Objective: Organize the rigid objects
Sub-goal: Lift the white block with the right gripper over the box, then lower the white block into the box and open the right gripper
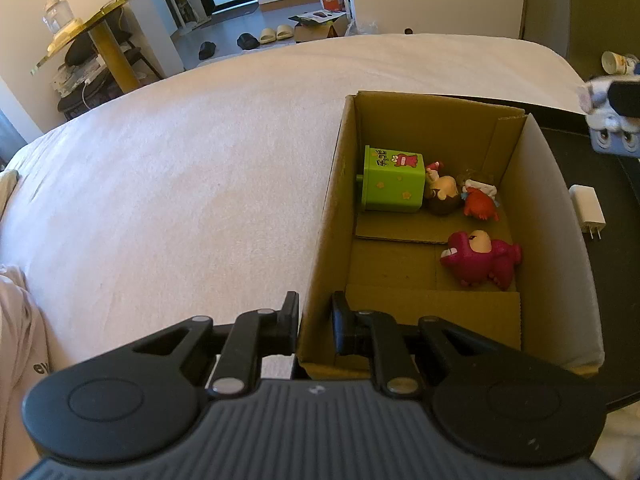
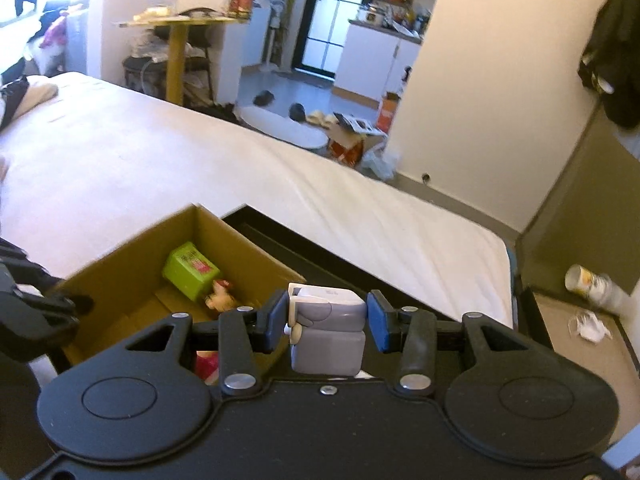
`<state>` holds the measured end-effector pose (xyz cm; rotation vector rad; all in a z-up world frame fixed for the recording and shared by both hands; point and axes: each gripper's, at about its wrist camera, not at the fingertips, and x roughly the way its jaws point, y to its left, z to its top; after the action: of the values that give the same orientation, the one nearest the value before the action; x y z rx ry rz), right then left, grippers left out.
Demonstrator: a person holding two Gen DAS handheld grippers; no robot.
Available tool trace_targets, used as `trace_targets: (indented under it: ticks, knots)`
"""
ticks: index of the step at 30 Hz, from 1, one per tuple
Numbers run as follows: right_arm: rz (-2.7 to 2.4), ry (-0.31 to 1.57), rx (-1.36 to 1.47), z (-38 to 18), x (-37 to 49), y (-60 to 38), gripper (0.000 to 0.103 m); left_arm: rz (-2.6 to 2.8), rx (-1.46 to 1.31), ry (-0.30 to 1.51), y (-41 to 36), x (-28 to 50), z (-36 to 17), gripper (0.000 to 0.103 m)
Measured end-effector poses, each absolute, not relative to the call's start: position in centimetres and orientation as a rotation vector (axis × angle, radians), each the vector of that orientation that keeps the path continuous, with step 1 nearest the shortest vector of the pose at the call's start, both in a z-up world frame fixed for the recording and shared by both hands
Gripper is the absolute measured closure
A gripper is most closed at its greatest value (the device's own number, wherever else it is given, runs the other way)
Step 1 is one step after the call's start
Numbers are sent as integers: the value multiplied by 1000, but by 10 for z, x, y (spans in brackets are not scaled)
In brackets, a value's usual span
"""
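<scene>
Left claw: your left claw (image 1: 315,322) is clamped on the near-left wall of the cardboard box (image 1: 326,216), one finger outside and one inside.
Right claw: your right claw (image 2: 327,322) is clamped on a grey blocky toy (image 2: 330,334), held in the air just beside the box's right side; the left wrist view shows the toy at its far right edge, above the black surface.
Cardboard box: open-topped, resting on the white bed (image 1: 180,168), its right side against a black surface (image 1: 600,184).
Box contents: a green cube toy (image 1: 394,180) lies in the far-left corner; a small brown-and-cream figure (image 1: 442,196) touches it; a red figure (image 1: 480,202) sits just beside that; a magenta dinosaur toy (image 1: 482,258) lies nearer, by the right wall.
Black surface: a white charger plug (image 1: 588,210) lies on it, outside the box.
</scene>
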<state>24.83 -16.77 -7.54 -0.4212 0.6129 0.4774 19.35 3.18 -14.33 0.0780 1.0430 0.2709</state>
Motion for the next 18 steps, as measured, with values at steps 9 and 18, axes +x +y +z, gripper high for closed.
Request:
trace_targets:
  ticks: [9,18]
  knots:
    - [563,593,-468,-73,238,-138,61,268,68,1041,33,192,-143,88]
    - [624,629,-503,-88,230,-115,61,251,28,1031,40,190,-142,89]
